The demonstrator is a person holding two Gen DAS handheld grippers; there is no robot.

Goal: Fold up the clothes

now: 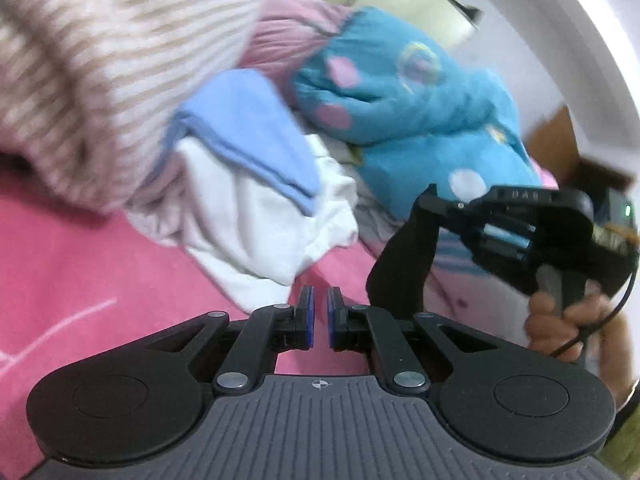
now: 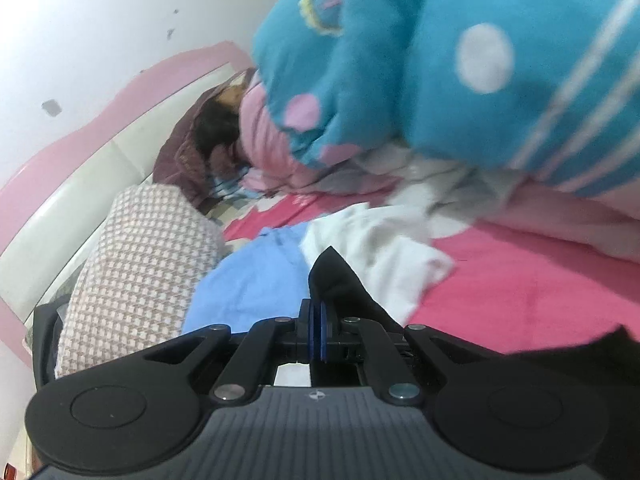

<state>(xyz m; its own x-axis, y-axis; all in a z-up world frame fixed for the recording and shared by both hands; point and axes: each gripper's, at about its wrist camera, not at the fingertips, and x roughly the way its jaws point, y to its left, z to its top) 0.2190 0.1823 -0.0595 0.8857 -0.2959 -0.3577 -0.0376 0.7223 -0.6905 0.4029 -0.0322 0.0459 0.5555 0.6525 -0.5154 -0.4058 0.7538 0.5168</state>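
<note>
1. Cloth first: my right gripper [image 2: 320, 332] has its blue pads pressed together on a black cloth [image 2: 340, 284], which bunches up just past the fingertips toward 12 o'clock in the right wrist view.
2. From my left wrist view, that right gripper [image 1: 434, 204] sits at 3 o'clock, and the black cloth [image 1: 404, 264] hangs down from its tip over the pink sheet [image 1: 80, 264].
3. I can see a hand [image 1: 560, 320] wrapped around the right gripper's handle at about 4 o'clock.
4. My left gripper [image 1: 320, 312] holds nothing; its jaws stand a narrow gap apart, with pink sheet showing between the pads.
5. Past the left fingertips, toward 11 o'clock, a white garment [image 1: 256, 216] lies crumpled on the sheet, with a light blue garment [image 1: 248, 128] draped over its upper part.
6. A striped knit [image 1: 100, 72] fills the 10 o'clock area of my left view, blurred; I cannot tell whether it rests on the bed or is lifted.
7. A turquoise quilt [image 1: 420, 112] with pink and white dots is piled at 1 o'clock, behind the white garment.
8. In my right view the white garment [image 2: 380, 248] lies at 1 o'clock, just beyond the black cloth, and the light blue garment [image 2: 256, 280] sits at 11 o'clock, touching it.
9. A checked pillow [image 2: 140, 272] lies at 9 o'clock, beside the light blue garment, against the pink headboard [image 2: 120, 92].
</note>
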